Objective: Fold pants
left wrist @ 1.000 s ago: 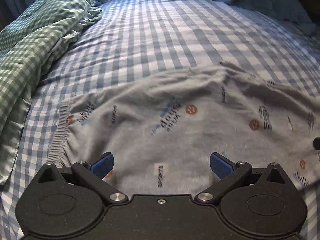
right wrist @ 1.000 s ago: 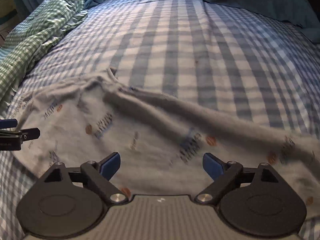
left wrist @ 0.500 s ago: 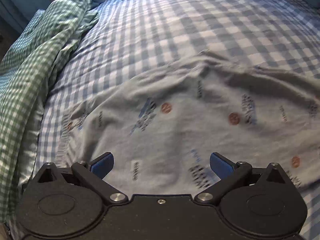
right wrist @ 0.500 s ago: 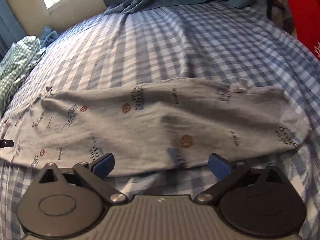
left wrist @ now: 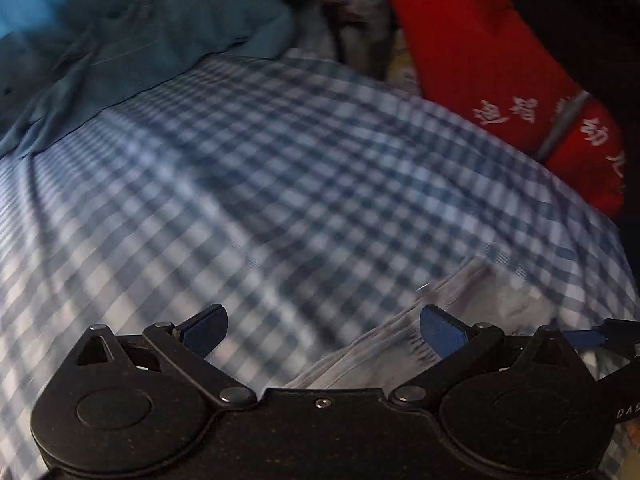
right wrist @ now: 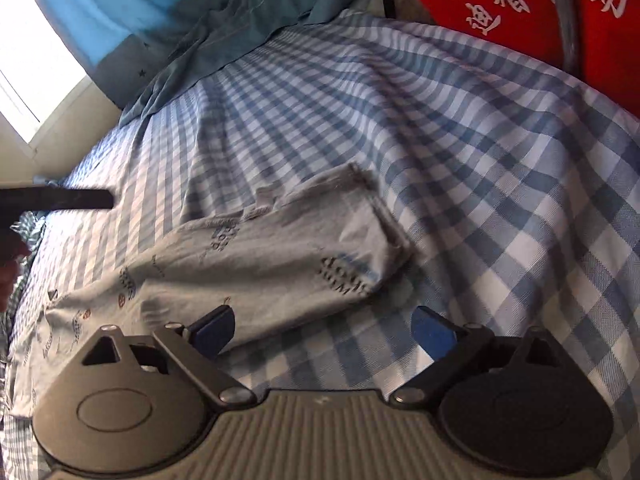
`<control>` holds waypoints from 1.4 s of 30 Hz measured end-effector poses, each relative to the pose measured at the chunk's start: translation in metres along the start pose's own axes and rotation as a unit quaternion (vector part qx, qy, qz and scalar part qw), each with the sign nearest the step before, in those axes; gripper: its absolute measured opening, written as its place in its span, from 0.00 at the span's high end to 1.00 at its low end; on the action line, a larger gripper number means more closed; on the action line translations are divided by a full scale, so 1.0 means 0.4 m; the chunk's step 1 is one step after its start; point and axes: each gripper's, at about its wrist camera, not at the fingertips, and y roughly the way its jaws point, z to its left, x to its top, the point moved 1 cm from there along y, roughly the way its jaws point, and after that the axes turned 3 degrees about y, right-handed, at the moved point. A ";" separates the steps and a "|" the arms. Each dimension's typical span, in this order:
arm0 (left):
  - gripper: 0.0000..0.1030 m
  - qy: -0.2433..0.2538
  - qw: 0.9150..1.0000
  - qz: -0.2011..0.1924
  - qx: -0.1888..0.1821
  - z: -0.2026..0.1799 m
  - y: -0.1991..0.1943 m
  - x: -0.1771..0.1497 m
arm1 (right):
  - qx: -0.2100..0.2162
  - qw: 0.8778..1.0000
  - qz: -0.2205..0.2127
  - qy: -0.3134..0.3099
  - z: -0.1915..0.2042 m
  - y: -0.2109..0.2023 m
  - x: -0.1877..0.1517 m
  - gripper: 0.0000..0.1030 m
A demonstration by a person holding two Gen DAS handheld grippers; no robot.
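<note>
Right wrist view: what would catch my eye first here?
Probably the grey printed pants, lying stretched across the blue checked bedsheet just ahead of the open right tool. Next, the bright red fabric with white characters at the top right, beyond the bed.

Both views have swung away from the green checked cloth toward the far end of the bed [right wrist: 500, 184], where a red bag [right wrist: 520, 4] with white characters now shows. The left gripper [left wrist: 322, 330] has left the middle of the pants [right wrist: 248, 264], whose hem end now lies before the right gripper [right wrist: 322, 330], its open jaws having narrowed slightly over bare sheet
</note>
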 end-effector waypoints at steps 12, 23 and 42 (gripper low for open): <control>0.35 0.153 0.977 0.072 -0.127 -0.195 0.235 0.105 | 0.003 0.999 -0.028 0.042 -0.090 0.020 0.041 0.53; 0.65 0.141 0.979 0.098 -0.112 -0.209 0.290 0.101 | -0.018 0.999 -0.028 0.039 -0.098 0.028 0.042 0.78; 0.42 0.004 0.986 0.116 -0.123 -0.202 0.206 0.156 | -0.039 0.998 -0.019 0.039 -0.087 0.019 0.054 0.86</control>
